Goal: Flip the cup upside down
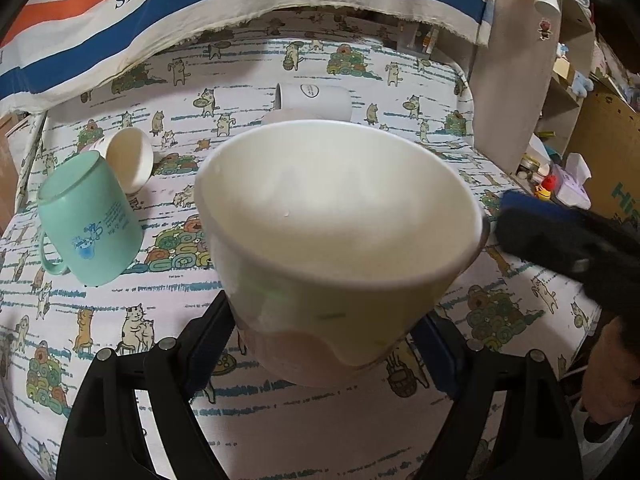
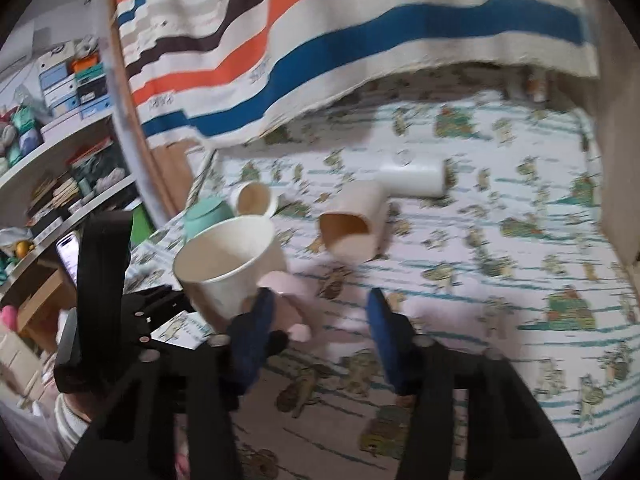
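A cream cup with a pink base (image 1: 340, 248) is held above the cat-print cloth, mouth up and tilted. My left gripper (image 1: 320, 340) is shut on its lower body. The cup also shows in the right wrist view (image 2: 228, 264), to the left of my right gripper (image 2: 320, 320), which is open and empty, its left finger (image 2: 256, 332) close to the cup's pink base. In the left wrist view the right gripper's finger (image 1: 560, 236) sits just right of the cup's rim.
A mint mug (image 1: 88, 220) stands upside down at the left. A cream cup (image 1: 130, 160) lies behind it. A white mug (image 1: 314, 100) and a pinkish cup (image 2: 354, 228) lie on their sides farther back. A striped cloth (image 1: 240, 0) hangs behind. Shelves stand at both sides.
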{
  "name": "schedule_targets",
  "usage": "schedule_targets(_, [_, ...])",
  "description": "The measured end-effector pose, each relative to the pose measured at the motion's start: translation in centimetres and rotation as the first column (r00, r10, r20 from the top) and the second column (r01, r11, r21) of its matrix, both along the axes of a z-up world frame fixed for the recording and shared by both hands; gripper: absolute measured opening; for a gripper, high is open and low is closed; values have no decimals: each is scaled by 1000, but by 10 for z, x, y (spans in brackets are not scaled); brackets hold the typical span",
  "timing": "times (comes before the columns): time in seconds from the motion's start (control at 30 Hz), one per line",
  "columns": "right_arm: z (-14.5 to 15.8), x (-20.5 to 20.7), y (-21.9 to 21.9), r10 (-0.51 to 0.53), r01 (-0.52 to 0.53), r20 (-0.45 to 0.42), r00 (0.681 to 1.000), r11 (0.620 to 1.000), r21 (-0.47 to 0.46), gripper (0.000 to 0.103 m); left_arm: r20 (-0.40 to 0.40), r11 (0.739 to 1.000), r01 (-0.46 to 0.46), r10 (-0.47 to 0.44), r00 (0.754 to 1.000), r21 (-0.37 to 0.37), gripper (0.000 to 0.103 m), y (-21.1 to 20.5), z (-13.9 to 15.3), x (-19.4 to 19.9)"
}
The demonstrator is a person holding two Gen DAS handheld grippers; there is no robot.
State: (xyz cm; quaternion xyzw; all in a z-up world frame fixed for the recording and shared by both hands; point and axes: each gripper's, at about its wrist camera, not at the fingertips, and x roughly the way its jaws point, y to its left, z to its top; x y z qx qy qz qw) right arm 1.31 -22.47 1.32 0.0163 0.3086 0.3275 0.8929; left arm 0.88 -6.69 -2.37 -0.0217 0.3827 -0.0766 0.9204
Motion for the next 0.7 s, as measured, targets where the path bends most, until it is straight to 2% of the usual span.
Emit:
schedule_targets(0.1, [-6,7,14,-1,0,-23,1000,1000,-23,36,11,1000,9,-9,1000,-3,84,0,2,-3])
schedule_targets(0.27, [-8,18,16,-110,110,-4,994,993,-48,35,28,1000,21,-21,999,1,83,2,6,-7])
schedule_targets(0.37, [-8,23,14,-116,115,-19,993,992,-46,33,39,1000,15,-15,999,-4,83,6,11,-8])
schedule_targets(0.7, [0,11,10,-124,126,27,992,989,-76,33,102,1000,10,-8,995,-18,83,11,36,-13])
